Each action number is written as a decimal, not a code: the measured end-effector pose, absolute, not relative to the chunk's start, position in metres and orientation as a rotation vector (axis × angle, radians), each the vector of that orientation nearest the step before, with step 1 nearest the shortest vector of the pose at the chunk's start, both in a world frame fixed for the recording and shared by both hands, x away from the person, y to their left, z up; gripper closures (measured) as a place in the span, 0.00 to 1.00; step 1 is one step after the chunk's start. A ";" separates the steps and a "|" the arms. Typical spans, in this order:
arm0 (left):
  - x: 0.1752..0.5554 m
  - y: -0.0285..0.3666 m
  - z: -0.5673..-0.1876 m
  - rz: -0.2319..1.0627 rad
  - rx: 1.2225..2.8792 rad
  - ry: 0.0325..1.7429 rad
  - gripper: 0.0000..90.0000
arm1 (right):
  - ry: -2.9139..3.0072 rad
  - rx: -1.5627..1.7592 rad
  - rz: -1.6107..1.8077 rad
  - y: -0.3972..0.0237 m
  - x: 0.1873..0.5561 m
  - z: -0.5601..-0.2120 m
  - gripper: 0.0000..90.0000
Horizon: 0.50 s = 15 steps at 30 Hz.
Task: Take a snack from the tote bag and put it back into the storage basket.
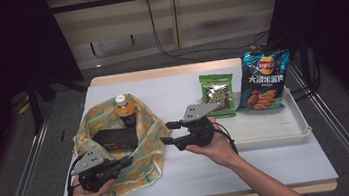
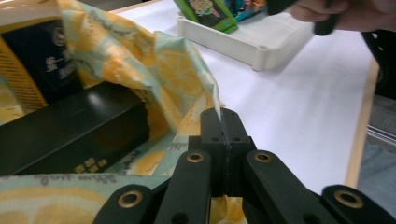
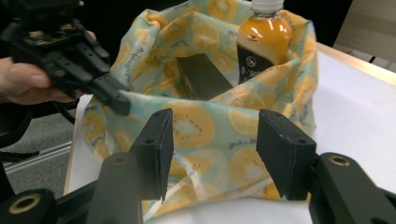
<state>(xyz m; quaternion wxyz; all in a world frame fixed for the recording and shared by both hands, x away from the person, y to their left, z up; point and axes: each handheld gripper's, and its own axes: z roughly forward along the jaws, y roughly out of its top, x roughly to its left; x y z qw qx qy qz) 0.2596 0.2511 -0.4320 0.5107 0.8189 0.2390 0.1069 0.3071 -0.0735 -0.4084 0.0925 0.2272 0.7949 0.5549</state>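
Left claw view shows the left claw [image 2: 223,122] pinching the lemon-print fabric bag [image 2: 154,70]; right claw view shows the right claw [image 3: 215,149] half-wide, empty.

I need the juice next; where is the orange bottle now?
In the high view, the orange bottle stands upright inside the lemon-print bag on the table's left, just behind the black box.

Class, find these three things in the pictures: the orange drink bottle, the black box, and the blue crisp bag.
orange drink bottle [image 1: 125,112], high view, on its dark label.
black box [image 1: 115,138], high view, on its top face inside the cloth bag.
blue crisp bag [image 1: 262,81], high view, on its front middle.
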 end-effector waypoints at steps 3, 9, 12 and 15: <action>0.254 0.250 -0.434 0.249 1.974 0.572 1.00 | 2.359 0.673 1.665 -0.066 0.311 -0.409 0.52; 0.252 0.247 -0.439 0.232 1.992 0.566 1.00 | 2.387 0.670 1.699 -0.042 0.319 -0.416 0.53; 0.253 0.247 -0.442 0.232 2.009 0.575 1.00 | 2.376 0.675 1.734 -0.032 0.323 -0.420 0.54; 0.255 0.246 -0.445 0.232 2.031 0.571 1.00 | 2.382 0.695 1.739 -0.020 0.328 -0.426 0.51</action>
